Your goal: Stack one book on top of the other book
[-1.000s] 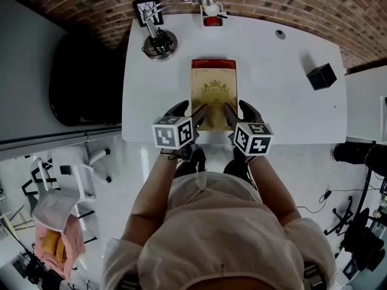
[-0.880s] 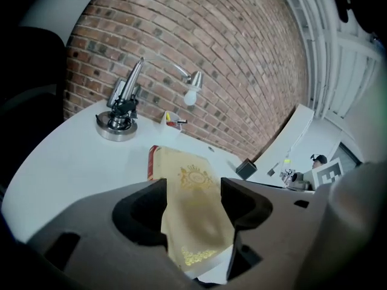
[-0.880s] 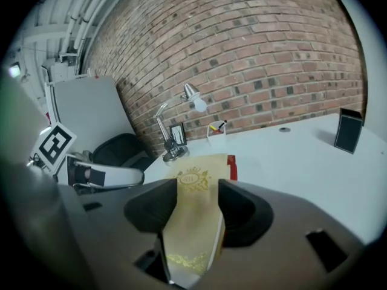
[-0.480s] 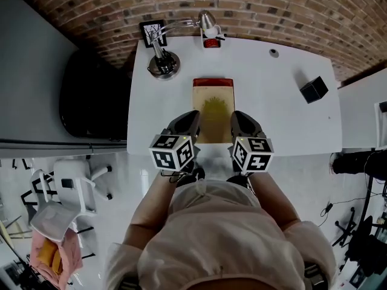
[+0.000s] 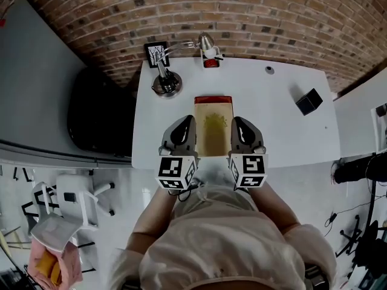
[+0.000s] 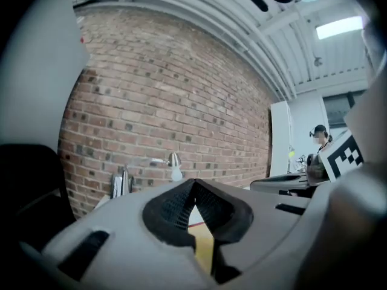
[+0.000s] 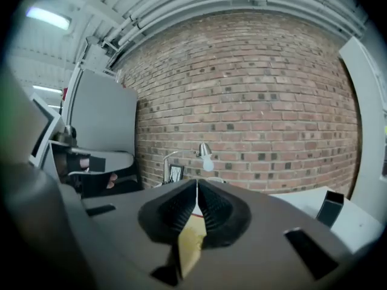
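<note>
Well, left gripper (image 5: pixel 186 121) and right gripper (image 5: pixel 238 121) pointed roughly level, flanking the yellow book (image 5: pixel 214 129), both jaws just clenched together, gripping nothing.

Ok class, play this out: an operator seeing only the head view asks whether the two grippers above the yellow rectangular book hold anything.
Observer: No. The left gripper has just closed its jaws: they meet, nothing between them.
Operator: And the right?
Observer: The right gripper has just closed too, empty; the yellow rectangular book shows below its jaws.
Operator: Anyone else around?
Observer: Yes, the left gripper view shows a person standing far off on the right side.
</note>
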The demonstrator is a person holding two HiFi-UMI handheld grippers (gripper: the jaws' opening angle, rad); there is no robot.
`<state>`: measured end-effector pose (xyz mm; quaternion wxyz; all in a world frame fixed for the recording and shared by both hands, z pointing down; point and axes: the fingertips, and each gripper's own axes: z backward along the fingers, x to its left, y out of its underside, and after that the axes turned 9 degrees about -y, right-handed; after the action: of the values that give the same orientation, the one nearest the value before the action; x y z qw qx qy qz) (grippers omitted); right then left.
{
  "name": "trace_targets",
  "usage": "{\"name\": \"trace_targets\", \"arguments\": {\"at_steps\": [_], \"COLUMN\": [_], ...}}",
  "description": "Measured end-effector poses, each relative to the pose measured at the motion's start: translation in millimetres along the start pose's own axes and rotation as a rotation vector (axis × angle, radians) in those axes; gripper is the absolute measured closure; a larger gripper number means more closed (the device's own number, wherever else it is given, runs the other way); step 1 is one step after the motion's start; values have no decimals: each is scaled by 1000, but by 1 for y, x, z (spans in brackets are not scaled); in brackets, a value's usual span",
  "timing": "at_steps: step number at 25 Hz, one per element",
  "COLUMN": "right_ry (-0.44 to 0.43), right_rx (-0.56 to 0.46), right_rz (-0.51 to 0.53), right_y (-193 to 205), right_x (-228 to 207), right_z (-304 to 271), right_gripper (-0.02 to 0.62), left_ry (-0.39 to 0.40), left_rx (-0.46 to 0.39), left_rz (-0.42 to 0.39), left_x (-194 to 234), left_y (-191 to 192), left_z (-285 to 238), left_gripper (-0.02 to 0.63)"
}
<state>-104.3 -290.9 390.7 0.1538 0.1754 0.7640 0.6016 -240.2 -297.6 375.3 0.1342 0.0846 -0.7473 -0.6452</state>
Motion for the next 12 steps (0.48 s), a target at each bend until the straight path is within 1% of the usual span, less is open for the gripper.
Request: {"name": "trace_targets", "arguments": {"at_steps": [2, 4, 8, 12], "right_ry": [7, 10, 4, 6], "right_rx": [-16, -25, -70, -70], "right_rz": [21, 25, 42, 67], "right_y": [-6, -8, -18, -20], "right_x": [1, 2, 5, 7], "right_z": [1, 2, 6, 5], "right_gripper": [565, 568, 569, 569], "left_ry": [-8, -3, 2, 1], "left_rx": [-38, -53, -72, -81], "left_rz": [-55, -76, -54, -25], "left_x": [-1, -2, -2, -1], "left_y": [-9, -14, -22, -29], "left_z": [3, 4, 6, 8], "left_gripper": [586, 586, 586, 586]}}
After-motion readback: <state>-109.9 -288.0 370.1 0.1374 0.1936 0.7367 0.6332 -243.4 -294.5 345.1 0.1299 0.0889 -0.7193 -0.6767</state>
